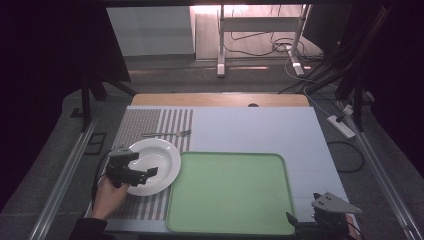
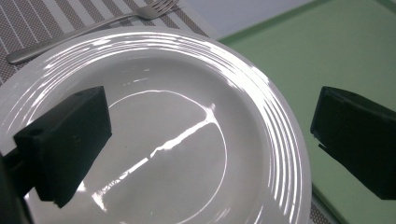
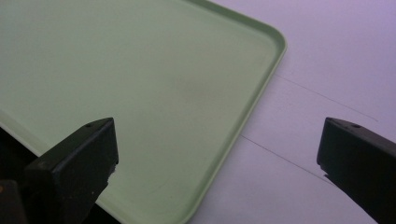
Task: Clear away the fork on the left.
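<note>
On the striped placemat (image 1: 150,122) at the table's left, your left gripper (image 1: 142,175) hovers over the white plate (image 1: 160,157), its jaws spread wide apart, one above the plate's well and the other past its rim over the green tray (image 1: 230,192). Beyond the plate lies a fork (image 1: 167,133). Your right gripper (image 1: 320,220), jaws likewise apart and holding nothing, sits at the tray's near right corner.
</note>
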